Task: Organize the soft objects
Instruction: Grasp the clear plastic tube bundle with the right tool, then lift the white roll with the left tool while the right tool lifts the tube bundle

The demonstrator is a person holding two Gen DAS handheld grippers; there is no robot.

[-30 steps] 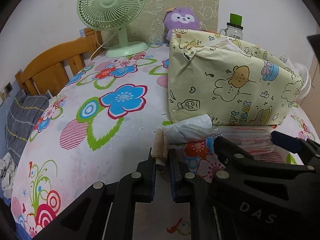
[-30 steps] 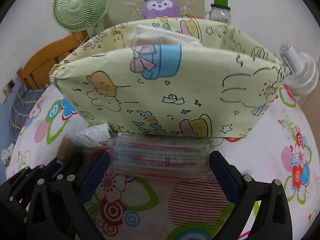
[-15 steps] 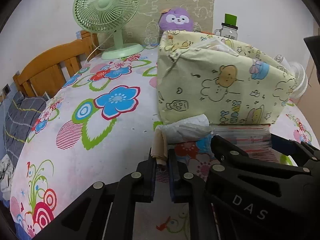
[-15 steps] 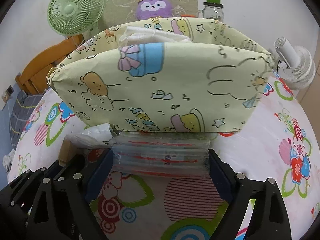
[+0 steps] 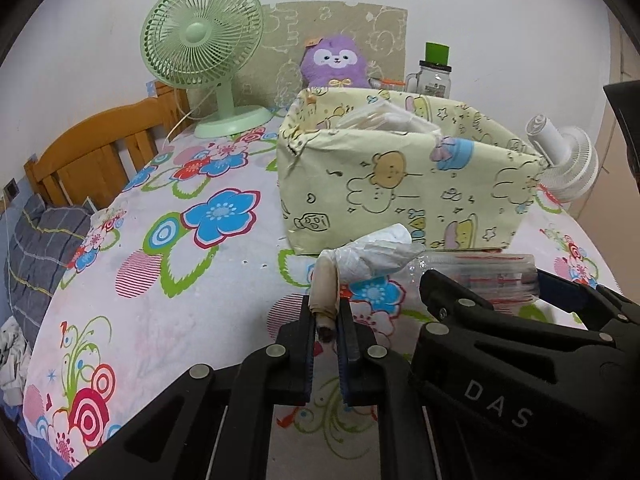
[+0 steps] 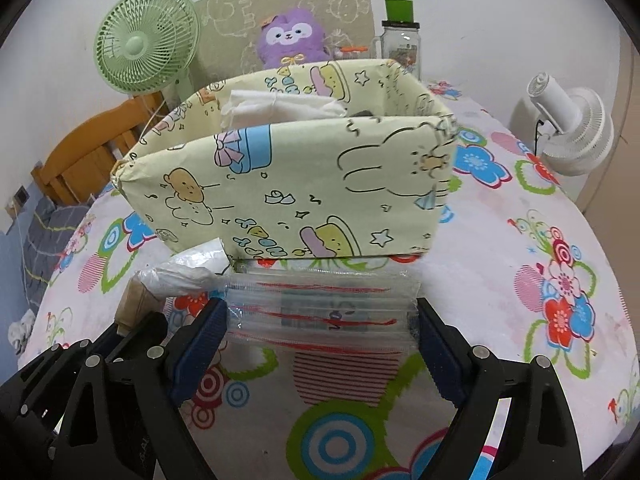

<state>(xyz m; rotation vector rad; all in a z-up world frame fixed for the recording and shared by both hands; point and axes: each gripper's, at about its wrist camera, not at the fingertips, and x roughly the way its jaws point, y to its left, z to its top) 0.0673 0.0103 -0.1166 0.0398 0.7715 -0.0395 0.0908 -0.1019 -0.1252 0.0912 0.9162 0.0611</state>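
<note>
Left gripper [image 5: 325, 342] clamped on beige roll [image 5: 325, 292]; crumpled plastic wrap [image 5: 374, 256] at its far end. Right gripper [image 6: 322, 316] jaws wide, pads pressing both ends of clear flat packet [image 6: 320, 306], apparently lifted off floral cloth [image 6: 520, 240]. Yellow cartoon-print box [image 6: 304, 188] at 12 o'clock, white tissue pack [image 6: 276, 108] inside.

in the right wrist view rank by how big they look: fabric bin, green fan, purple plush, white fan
1. fabric bin, though it sits nearest the camera
2. green fan and white fan, too alike to rank
3. purple plush
</note>
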